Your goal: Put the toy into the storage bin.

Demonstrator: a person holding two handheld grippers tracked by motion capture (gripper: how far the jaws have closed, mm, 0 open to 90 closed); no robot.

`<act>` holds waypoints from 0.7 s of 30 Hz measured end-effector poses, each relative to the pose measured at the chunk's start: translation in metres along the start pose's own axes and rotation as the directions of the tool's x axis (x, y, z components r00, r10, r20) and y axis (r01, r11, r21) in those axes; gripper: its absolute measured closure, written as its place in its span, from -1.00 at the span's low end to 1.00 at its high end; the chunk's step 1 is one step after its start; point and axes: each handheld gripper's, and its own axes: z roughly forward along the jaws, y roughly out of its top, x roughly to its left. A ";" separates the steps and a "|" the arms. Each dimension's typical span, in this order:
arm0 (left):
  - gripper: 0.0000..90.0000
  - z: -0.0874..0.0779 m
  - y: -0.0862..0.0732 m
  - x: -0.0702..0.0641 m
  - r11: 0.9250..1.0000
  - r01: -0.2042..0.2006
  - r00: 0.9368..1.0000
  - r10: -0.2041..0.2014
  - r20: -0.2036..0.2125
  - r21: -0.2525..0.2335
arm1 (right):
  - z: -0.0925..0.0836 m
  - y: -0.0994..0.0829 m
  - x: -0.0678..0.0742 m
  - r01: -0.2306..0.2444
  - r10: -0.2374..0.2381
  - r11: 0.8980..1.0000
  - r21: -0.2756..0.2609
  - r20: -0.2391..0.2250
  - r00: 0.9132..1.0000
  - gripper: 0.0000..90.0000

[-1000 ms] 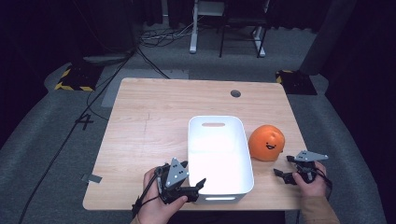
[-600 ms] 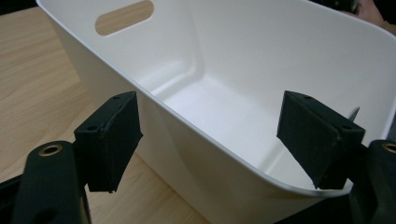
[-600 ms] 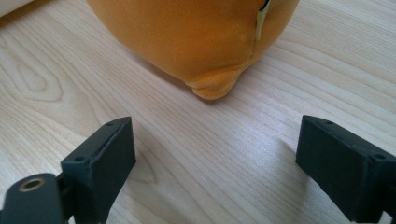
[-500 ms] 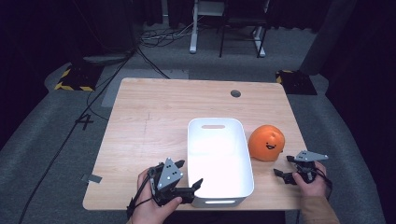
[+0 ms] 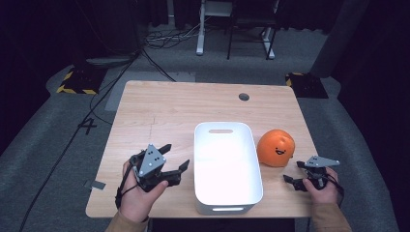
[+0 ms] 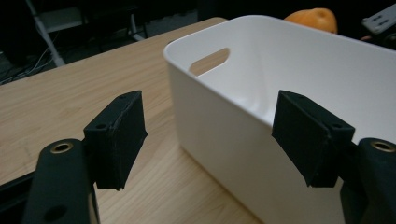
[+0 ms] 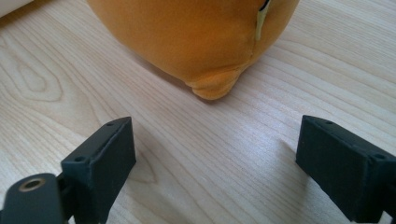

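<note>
left claw (image 5: 176,162): drawn back from white bin (image 5: 227,203) | jaws narrowing, empty

Overhead light falls brightly on the worktop (image 5: 183,111) while the room around it stays near black. The white bin (image 5: 227,166) glares, washed out inside. Both gripper views are soft, with short shadows under the orange toy (image 7: 196,32).

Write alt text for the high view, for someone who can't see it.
A person's two hands each hold open tongs on a wooden table: the left tongs beside a white bin, the right tongs near an orange plush right of the bin.
</note>
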 end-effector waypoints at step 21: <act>-0.45 0.031 -0.050 0.074 0.969 0.157 0.979 -0.127 -0.159 0.190 | -0.001 0.000 0.004 -0.035 0.035 0.999 -0.002 0.039 0.999 -0.65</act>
